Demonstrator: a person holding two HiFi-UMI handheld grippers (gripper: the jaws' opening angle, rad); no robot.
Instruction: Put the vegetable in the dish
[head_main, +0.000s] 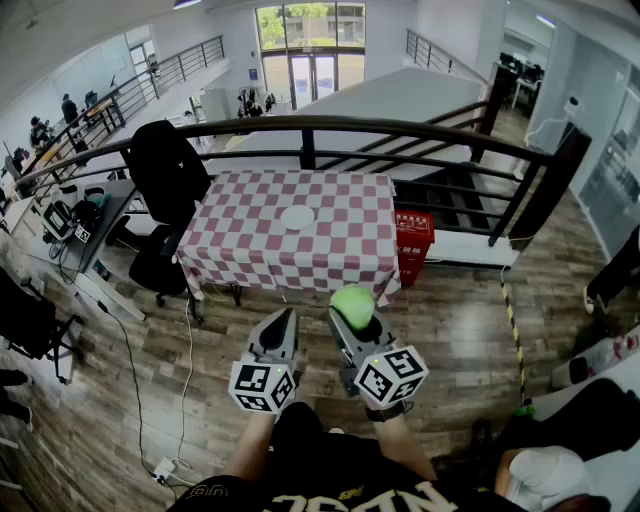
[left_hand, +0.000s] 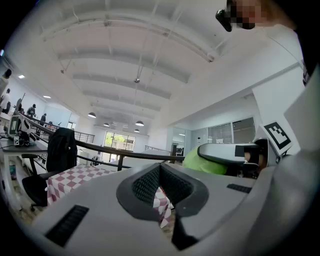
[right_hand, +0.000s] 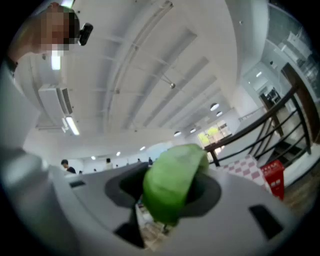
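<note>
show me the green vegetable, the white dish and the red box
green vegetable (head_main: 352, 305), head view, middle of its rounded top
white dish (head_main: 297, 218), head view, its bare middle
red box (head_main: 413, 243), head view, its near side

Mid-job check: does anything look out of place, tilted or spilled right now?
Nothing stands out. The right hand-held gripper grips the green vegetable, the left hand-held gripper is shut and empty, and the white dish lies flat on the checked table, nothing spilled around it.

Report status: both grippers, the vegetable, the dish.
Right gripper shut on green vegetable, held short of the table. Left gripper shut, empty. White dish sits mid-table, bare; nothing else on the cloth.
</note>
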